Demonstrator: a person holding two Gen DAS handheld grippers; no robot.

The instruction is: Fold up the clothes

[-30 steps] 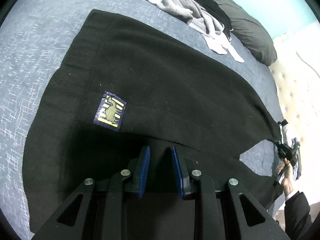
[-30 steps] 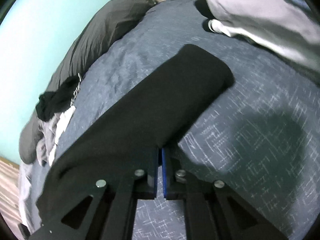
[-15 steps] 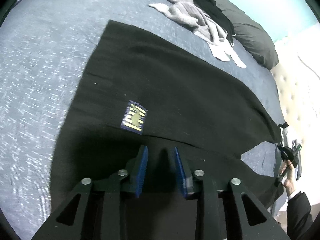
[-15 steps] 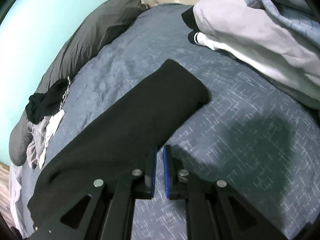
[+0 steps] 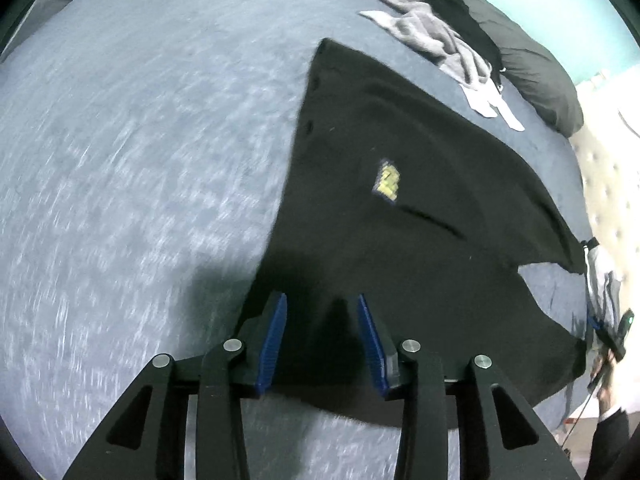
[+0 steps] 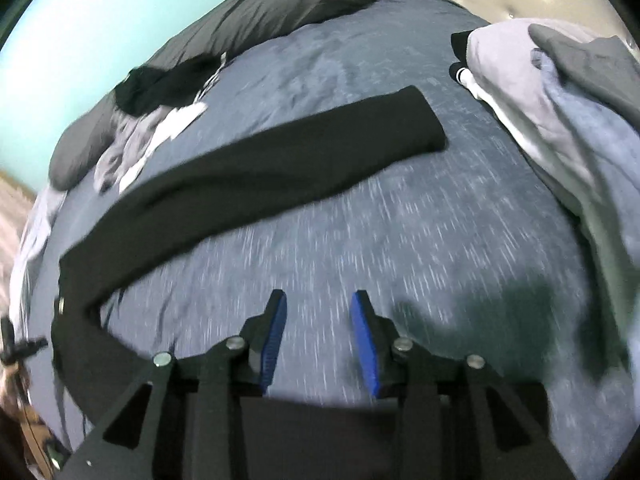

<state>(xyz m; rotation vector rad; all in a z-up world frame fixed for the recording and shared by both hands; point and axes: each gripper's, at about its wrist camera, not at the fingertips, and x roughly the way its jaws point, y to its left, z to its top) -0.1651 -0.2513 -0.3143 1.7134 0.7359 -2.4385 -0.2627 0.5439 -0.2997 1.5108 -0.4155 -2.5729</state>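
Observation:
A black garment (image 5: 400,260) with a yellow-and-blue patch (image 5: 387,181) lies spread on the grey-blue bedspread (image 5: 140,160). My left gripper (image 5: 321,298) hovers over its near left edge. Its jaws are opening, and dark cloth lies under and between the blue pads without being pressed. In the right wrist view the garment's long black sleeve (image 6: 280,168) lies stretched flat across the bed. My right gripper (image 6: 320,294) sits back from the sleeve over bare bedspread (image 6: 400,240), its jaws opening with nothing between them.
A crumpled grey and black clothes pile (image 5: 436,36) and a dark pillow (image 5: 536,76) lie at the far side. Stacked grey and white clothes (image 6: 560,112) sit at the right. A tufted headboard (image 5: 608,184) bounds the bed.
The right jaws opened, let the sleeve go and drew back and up; the sleeve now lies flat. The left gripper slid towards the garment's left edge while its jaws widened.

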